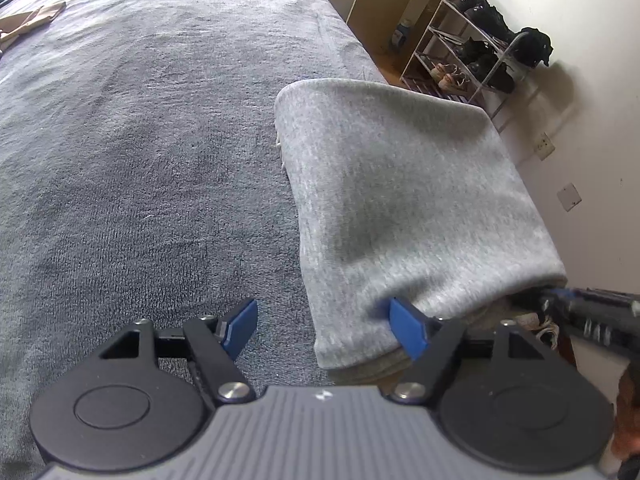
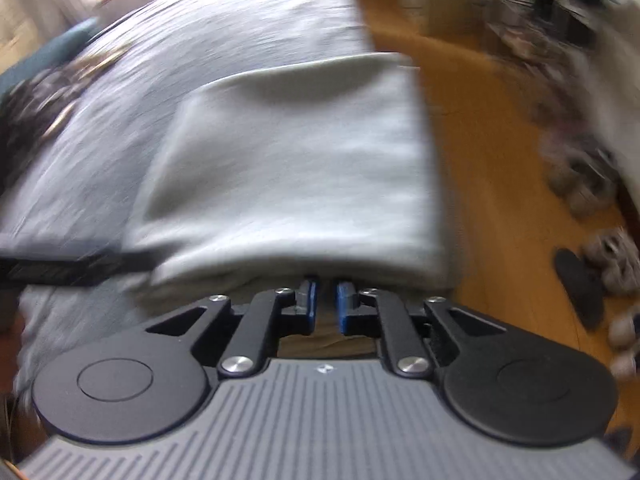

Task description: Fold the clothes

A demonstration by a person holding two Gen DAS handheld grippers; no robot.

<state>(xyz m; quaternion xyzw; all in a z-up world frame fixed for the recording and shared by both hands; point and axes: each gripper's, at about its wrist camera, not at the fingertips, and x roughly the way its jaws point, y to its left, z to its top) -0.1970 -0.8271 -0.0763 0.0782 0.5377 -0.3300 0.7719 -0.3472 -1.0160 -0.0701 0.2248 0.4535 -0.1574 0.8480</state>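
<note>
Both wrist cameras looked steeply down along their fingers, close above the grey towelling-covered bed, sharing the folded light-grey knit garment, from its left and near edge respectively.

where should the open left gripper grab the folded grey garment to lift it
Take the near left corner of the folded grey garment, coming from the near edge beside the left gripper. The layered open edges stack there, while the far edge is a rounded fold offering nothing to pinch.

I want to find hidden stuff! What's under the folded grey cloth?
The grey cloth lies on the bed cover. A brownish layer peeks out under its near edge. The right claw reaches beneath. Anything further under is covered.
</note>
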